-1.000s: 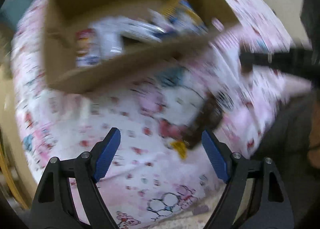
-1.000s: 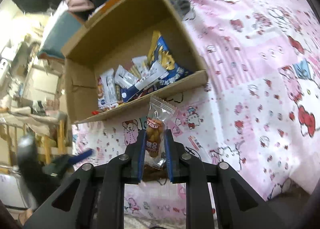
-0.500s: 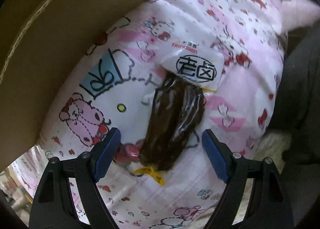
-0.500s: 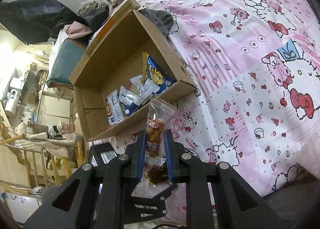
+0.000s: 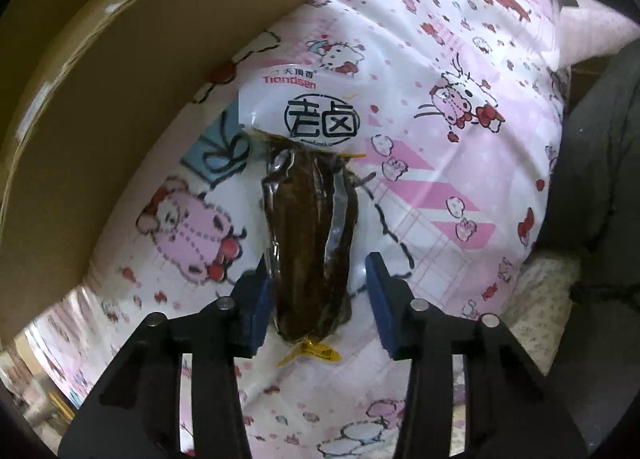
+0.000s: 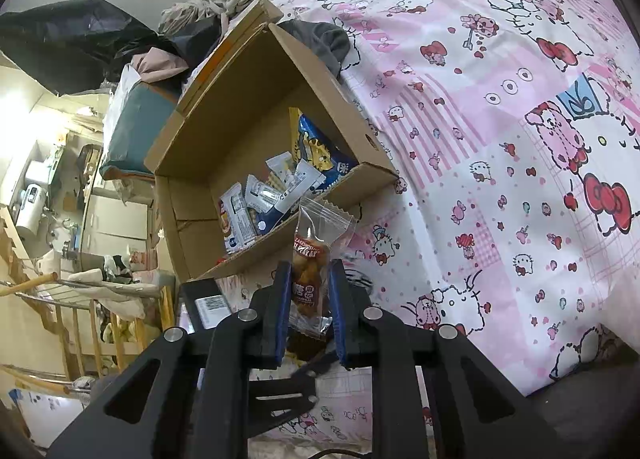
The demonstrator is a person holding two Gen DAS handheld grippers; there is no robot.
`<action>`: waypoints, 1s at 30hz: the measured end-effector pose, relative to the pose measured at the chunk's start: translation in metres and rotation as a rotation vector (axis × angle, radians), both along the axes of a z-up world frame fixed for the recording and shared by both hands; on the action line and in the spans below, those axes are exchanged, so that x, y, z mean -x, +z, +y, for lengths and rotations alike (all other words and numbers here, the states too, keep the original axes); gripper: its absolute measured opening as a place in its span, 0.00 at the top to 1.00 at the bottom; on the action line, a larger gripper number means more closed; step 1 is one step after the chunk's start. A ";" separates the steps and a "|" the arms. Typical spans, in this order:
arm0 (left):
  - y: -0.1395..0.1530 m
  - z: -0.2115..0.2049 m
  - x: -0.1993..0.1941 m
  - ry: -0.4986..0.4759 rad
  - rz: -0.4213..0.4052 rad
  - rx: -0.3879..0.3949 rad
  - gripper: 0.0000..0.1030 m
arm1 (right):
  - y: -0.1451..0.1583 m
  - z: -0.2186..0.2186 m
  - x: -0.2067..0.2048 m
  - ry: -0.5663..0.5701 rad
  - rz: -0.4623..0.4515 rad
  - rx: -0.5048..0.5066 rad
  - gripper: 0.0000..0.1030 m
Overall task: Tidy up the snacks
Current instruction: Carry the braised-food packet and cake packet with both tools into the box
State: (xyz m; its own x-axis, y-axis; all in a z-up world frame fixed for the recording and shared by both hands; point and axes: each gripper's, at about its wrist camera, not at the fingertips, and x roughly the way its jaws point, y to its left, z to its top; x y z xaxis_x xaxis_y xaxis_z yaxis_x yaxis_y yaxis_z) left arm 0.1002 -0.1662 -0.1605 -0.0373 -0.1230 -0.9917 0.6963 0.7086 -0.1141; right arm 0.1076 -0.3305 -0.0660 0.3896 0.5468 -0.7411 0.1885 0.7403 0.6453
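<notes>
Pink-and-white cartoon-print bedsheet (image 5: 460, 187), dark brown snack pouch (image 5: 310, 243), tan cardboard box (image 6: 224, 131).

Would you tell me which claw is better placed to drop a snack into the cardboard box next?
The right claw. It is shut on a clear snack packet, just short of the box. The left claw has been closing around the brown packet on the bedsheet, with one side not yet touching.

Black claw (image 5: 316, 299) frames, blue pads, silver screws
</notes>
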 end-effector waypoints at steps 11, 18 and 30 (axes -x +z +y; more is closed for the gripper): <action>0.019 0.051 0.019 0.215 0.010 0.063 0.90 | 0.003 0.010 0.000 0.026 -0.013 0.005 0.81; 0.031 0.067 0.033 0.332 0.005 0.120 0.91 | 0.003 0.013 0.001 0.035 -0.014 0.012 0.81; 0.148 0.113 0.048 0.486 -0.224 0.275 0.91 | 0.030 0.014 0.004 0.073 -0.136 -0.018 0.81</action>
